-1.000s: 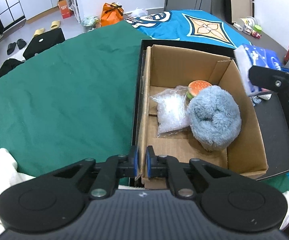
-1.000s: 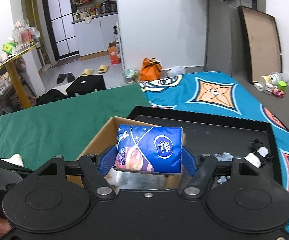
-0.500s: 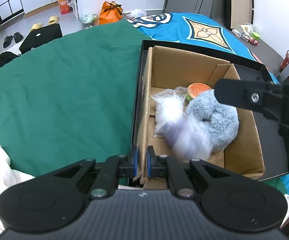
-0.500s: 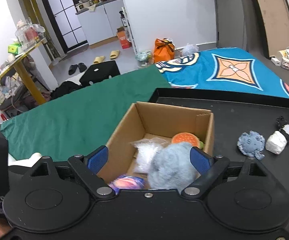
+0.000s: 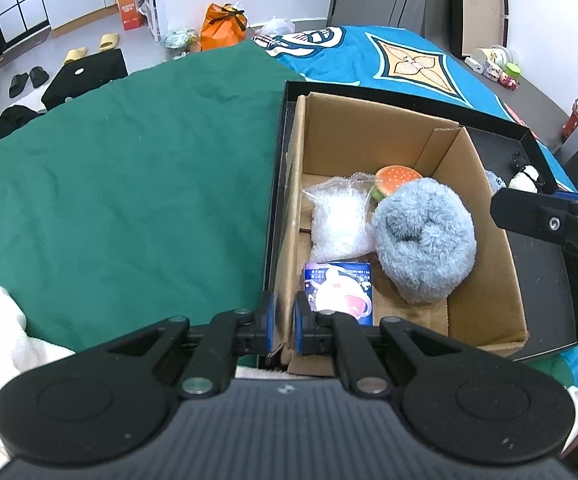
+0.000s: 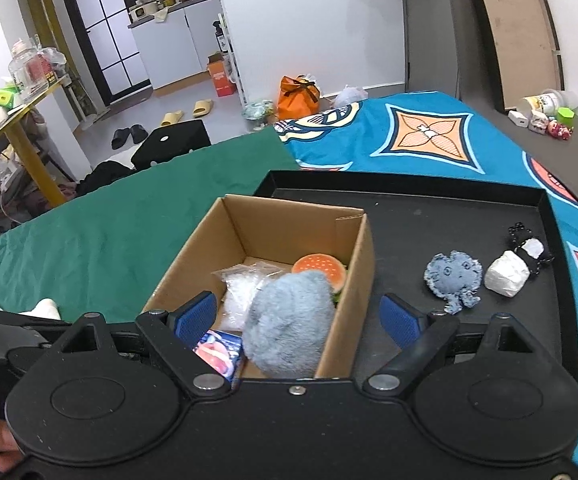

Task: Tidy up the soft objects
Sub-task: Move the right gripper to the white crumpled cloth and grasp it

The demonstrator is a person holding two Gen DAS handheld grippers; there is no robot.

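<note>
The cardboard box [image 6: 353, 280] stands in the left part of the tray [image 6: 449, 216], which lies on the bed. In the box, the tissue pack [image 5: 339, 292] lies at the near left corner, the plastic bag [image 5: 339, 220] behind it, the fluffy plush [image 5: 425, 240] to the right of both, and the burger toy [image 5: 397, 178] behind the plush. On the tray, right of the box, the octopus toy [image 6: 453, 278] lies just beside the panda toy [image 6: 507, 274]. The left claw [image 5: 284, 326] clamps the near left wall of the box.

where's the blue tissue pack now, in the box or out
In: the blue tissue pack lies on the cardboard box floor beside the grey plush.
</note>
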